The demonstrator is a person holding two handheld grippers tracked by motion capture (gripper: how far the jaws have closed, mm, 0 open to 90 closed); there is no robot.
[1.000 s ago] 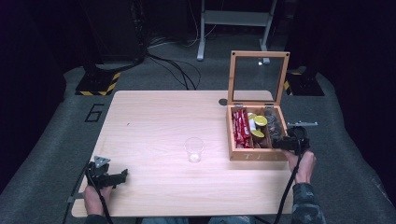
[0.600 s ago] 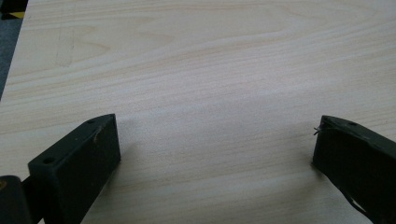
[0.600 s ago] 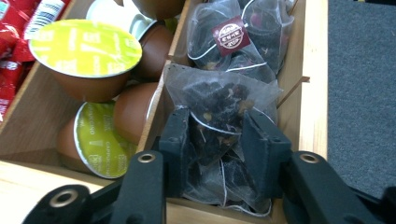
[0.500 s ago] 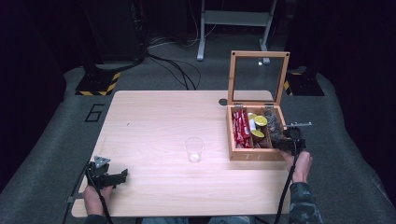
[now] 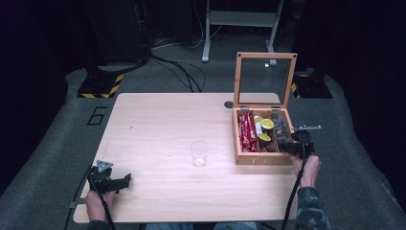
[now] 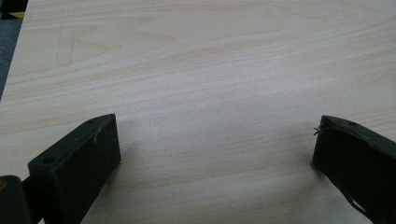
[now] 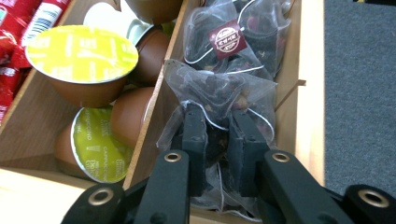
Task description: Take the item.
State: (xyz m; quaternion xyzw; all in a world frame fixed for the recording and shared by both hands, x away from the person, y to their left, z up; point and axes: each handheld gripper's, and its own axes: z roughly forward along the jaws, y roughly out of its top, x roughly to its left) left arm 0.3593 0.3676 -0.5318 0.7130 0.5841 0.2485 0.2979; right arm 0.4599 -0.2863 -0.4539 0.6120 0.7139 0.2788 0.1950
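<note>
On the bench (image 5: 158,120) the wooden box (image 5: 262,158) stands open at my right, my left claw (image 6: 215,140) gapes wide over bare wood, and my right claw (image 7: 217,140), jaws just closing, pinches a tea bag (image 7: 219,91) in the box's right compartment.

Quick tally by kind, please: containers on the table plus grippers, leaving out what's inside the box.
Box: 1
Cup: 1
Grippers: 2 (left gripper open over bare table; right gripper, jaws just been closing, pinching a tea bag in the box)
Total: 4
</note>
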